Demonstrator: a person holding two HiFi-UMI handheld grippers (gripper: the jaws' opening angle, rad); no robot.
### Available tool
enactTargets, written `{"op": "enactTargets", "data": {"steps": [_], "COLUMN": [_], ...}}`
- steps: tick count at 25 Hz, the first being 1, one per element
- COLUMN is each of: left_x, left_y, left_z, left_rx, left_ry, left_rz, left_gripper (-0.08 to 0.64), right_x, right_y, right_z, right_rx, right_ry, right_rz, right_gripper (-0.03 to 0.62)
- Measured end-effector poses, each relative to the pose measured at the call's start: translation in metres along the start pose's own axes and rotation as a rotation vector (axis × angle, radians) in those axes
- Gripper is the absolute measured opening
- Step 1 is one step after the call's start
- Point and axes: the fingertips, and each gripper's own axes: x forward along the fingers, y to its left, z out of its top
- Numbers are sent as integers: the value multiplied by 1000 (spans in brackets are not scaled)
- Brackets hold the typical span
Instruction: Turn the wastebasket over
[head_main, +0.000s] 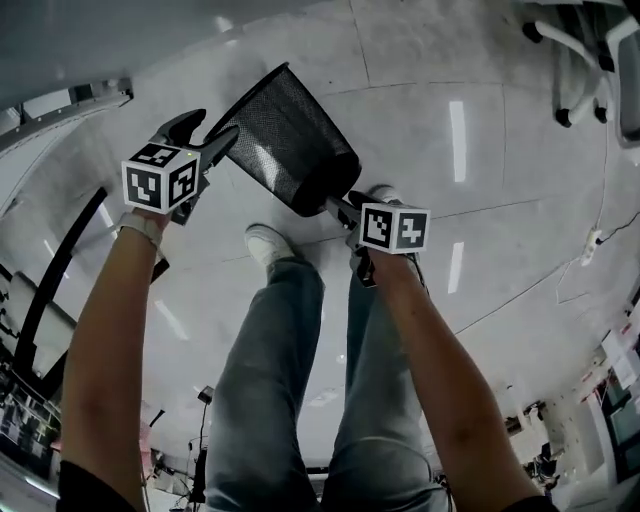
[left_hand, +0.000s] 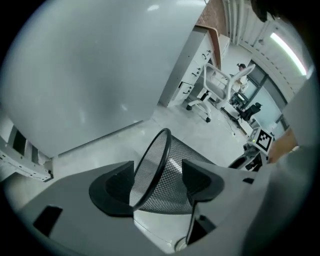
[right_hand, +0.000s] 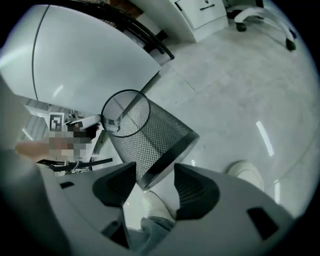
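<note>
Presently the left gripper (left_hand: 156, 176) has its jaws spread wide, one on each side of the thin rim (left_hand: 150, 162) at the mouth of the wastebasket (head_main: 285, 135). The rim passes loosely between the pads (left_hand: 117, 186), and nothing clamps it. The right gripper (right_hand: 152, 182) is wide too, its jaws set about the lower edge of the solid base band (right_hand: 171, 157). That edge lies close to one pad, while floor (right_hand: 225, 100) and a shoe (right_hand: 156, 201) show in the gap before the other. I judge the basket propped there rather than pinched, though the contact itself is hard to make out.

Outward from the jaws, the black mesh wastebasket hangs in the air between the two grippers on a slant. Its mouth is turned away from the person, toward the left gripper, and its base is by the right gripper, above the shoe. It touches no part of the floor.

As for progress, the wastebasket looks lifted and roughly half turned. What is left, as I read it, is to carry the turn through until it is fully inverted, then set it down on the floor.
</note>
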Motion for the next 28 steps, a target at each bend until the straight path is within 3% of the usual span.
{"op": "enactTargets", "data": {"steps": [3,6,8,15,24,28], "left_x": [16,21,20,-6,-45,-44], "left_y": [-7,-10,-12,-40,-113,-146], "left_z": [-7,-5,-5,-9,-14,-6], "left_rx": [-6,-120,-155,-60,-214,-271], "left_ry": [26,-12,-32,-54,-148,-178], "left_rz": [-97,-172,-188,-248,-330,-297], "left_gripper": [297,292,270,132,46,46], "right_x": [8,10,9,-11,-28,-35], "right_y": [1,1,0,-18,-53,-70], "right_z": [-4,-3,-2,10,42,53], "right_rx": [23,32,45,101,7,-73], "right_ry": [-14,-20,-23,-91,-42,-10], "right_rz": [6,37,60,46,-45,-109], "right_gripper": [241,236,231,181,135,113]}}
